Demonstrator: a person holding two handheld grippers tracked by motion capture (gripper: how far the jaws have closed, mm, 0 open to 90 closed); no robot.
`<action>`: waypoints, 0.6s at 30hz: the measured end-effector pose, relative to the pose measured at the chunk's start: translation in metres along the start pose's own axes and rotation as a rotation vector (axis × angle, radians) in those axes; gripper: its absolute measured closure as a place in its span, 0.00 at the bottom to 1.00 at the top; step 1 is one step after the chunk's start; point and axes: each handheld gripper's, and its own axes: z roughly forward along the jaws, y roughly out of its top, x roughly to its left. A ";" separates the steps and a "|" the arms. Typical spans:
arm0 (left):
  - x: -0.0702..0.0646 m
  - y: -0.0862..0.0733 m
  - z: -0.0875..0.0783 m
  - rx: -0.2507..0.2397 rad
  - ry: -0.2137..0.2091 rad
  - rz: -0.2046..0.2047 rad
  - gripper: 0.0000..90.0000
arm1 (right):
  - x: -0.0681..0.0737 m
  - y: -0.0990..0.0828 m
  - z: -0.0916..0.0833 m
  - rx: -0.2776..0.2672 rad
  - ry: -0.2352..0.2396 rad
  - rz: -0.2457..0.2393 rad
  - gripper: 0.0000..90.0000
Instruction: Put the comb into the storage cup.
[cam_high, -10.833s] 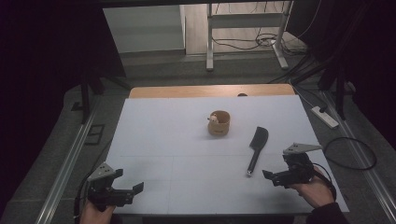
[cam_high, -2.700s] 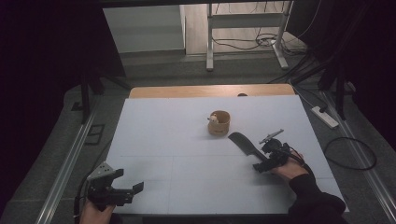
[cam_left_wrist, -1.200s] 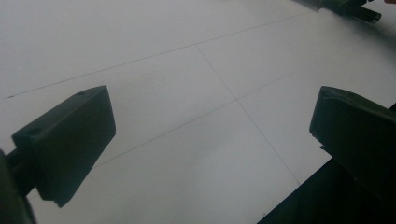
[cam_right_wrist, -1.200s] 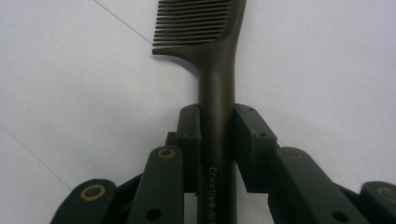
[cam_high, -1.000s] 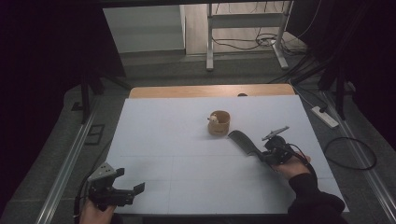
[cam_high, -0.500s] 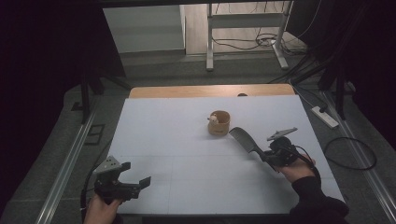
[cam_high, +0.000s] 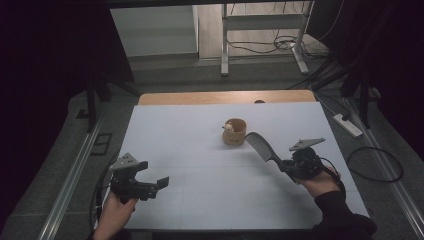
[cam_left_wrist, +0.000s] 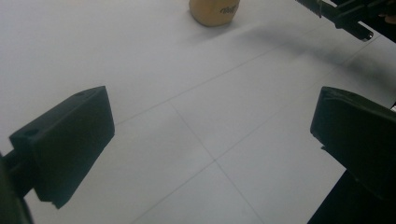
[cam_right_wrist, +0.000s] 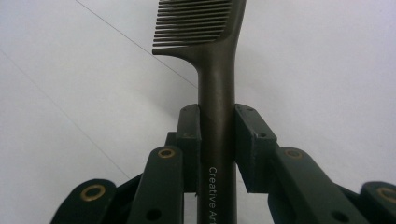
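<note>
Dim all round, black at both sides. White table top (cam_high: 200, 150), wooden edge (cam_high: 225, 97) at the far end. Grey floor (cam_high: 165, 70) beyond, brighter patch farther back. White metal frame legs (cam_high: 225, 45) standing there, cables (cam_high: 260, 46) looped between them. Power strip (cam_high: 346, 125) on the right, near a coiled cable (cam_high: 375, 165). Metal rail (cam_high: 70, 180) along the left.

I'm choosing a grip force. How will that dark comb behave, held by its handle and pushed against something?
The comb looks stiff: it juts straight from the right tongs without drooping. Its handle looks smooth and rounded, so it may twist or slip between the flat pads. The fine teeth seem thin and would probably flex first.
</note>
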 end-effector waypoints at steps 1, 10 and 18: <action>0.000 0.002 0.001 -0.003 -0.003 0.004 0.00 | 0.001 0.000 -0.002 -0.012 0.001 -0.008 0.80; -0.004 0.023 0.014 -0.013 -0.047 0.010 0.00 | 0.006 -0.001 -0.008 -0.046 -0.004 -0.032 0.80; -0.007 0.035 0.025 -0.003 -0.073 0.005 0.00 | 0.011 -0.002 -0.013 -0.070 -0.001 -0.057 0.80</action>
